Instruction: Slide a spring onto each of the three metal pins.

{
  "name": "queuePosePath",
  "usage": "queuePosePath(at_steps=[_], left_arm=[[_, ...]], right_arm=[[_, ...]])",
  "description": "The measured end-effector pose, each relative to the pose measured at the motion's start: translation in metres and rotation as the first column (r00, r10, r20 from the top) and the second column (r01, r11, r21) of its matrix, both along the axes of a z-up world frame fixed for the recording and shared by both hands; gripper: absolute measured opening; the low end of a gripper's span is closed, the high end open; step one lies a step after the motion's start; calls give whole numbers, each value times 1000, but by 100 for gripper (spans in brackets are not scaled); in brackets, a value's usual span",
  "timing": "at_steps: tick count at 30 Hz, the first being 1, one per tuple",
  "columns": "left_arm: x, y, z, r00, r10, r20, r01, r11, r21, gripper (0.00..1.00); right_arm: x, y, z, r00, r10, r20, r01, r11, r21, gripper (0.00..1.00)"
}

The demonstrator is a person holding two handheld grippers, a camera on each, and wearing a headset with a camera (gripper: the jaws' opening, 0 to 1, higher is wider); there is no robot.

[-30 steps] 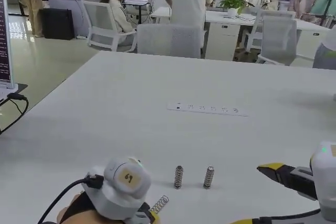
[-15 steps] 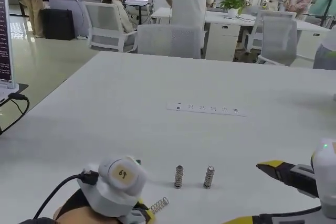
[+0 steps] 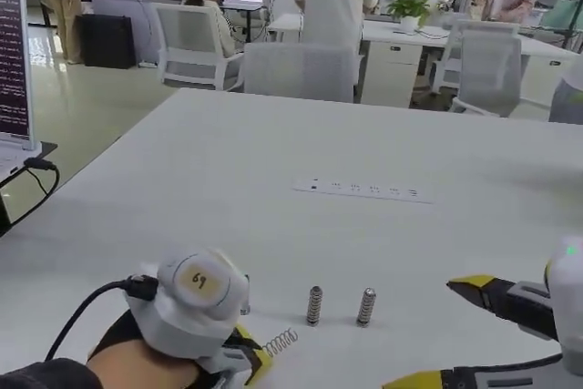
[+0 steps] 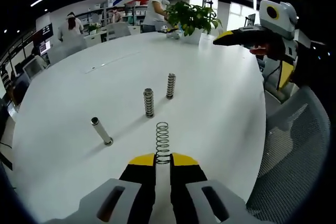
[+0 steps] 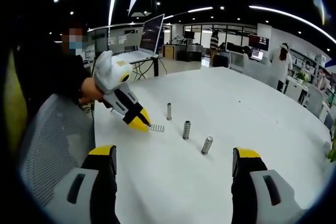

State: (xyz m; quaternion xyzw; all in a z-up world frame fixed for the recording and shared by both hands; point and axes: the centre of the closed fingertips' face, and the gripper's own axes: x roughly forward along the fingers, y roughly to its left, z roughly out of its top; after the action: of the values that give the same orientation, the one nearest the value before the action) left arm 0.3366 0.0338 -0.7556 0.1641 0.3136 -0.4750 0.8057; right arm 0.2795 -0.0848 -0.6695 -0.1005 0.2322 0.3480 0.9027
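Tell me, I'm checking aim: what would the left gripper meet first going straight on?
The spring in the left gripper would probably touch the nearer spring-covered pin, just left of its line, though it may slip past. The bare pin lies well off to the side.

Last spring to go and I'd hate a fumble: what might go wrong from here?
1. The left claw grips the spring only by one end, so it may flex or pop free on the way to the bare pin.
2. The spring points sideways while that pin stands upright; a poor tilt could knock the pin over.
3. The nearest loaded pin stands close beside the bare one, and a wide sweep might topple it.
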Motion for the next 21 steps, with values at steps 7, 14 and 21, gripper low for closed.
queuePosePath(at_steps=[7,14,21], left_arm=[[-3,7,18,1000,8,10,-7,999,-49,1],[-6,14,35,1000,12,27,-10,996,-93,1],[-13,19,56,999,10,45,-3,989,-147,1]], right_arm=[[0,3,4,1000,8,7,-8,1000,-4,90],[-2,5,10,1000,21,14,-20,1000,-13,90],[-4,7,16,999,34,23,-34,999,-22,89]])
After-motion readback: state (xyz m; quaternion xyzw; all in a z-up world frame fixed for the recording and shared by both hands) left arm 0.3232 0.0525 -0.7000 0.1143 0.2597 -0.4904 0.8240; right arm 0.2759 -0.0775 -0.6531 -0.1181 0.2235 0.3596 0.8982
